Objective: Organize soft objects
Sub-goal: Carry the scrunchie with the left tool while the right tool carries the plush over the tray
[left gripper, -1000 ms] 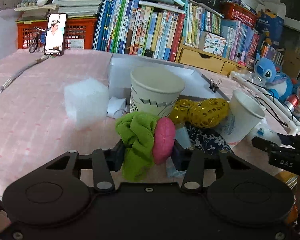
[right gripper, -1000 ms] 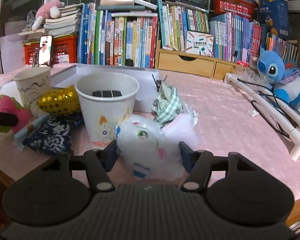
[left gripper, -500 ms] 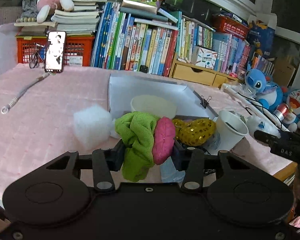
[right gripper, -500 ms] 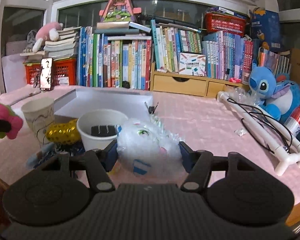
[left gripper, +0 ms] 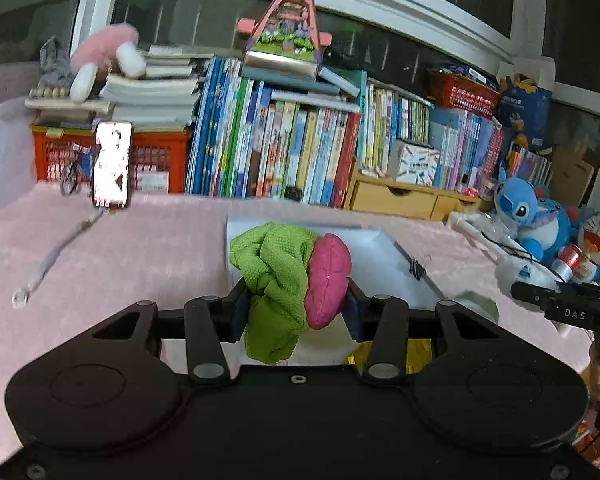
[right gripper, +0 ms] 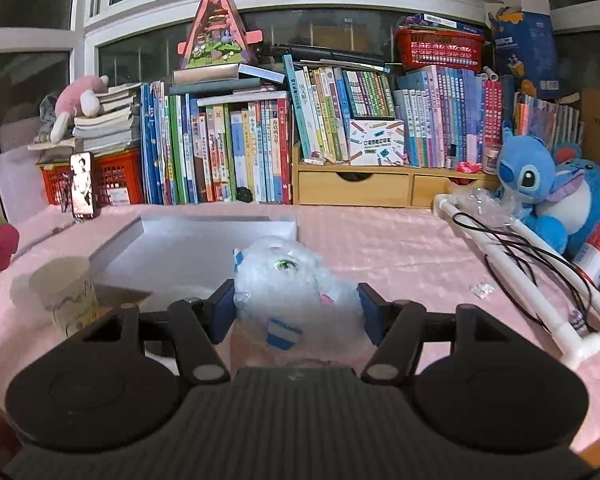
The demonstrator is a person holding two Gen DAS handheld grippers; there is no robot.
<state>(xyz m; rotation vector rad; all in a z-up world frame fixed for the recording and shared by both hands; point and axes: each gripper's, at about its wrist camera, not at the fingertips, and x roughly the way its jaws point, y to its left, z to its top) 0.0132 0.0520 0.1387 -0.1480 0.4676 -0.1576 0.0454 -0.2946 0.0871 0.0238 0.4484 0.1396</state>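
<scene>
Risk sits mainly with the two loads held above the worktop [right gripper: 384, 240]. The left gripper [left gripper: 294, 310] is clamped on a bunched green cloth [left gripper: 274, 280] and a pink cushion-like piece [left gripper: 327, 280] pressed side by side; if the squeeze is uneven, the rounded pink piece could be pushed out sideways and dropped. The right gripper [right gripper: 296, 308] is closed on a fluffy white plush toy [right gripper: 292, 280], held only by its compressible fur, so it could be lost through a quick swing. A grey tray [right gripper: 188, 246] lies on the worktop beyond, probably the destination. A paper cup [right gripper: 66, 294] stands near its front corner and could be knocked over if either load is carried low.
</scene>
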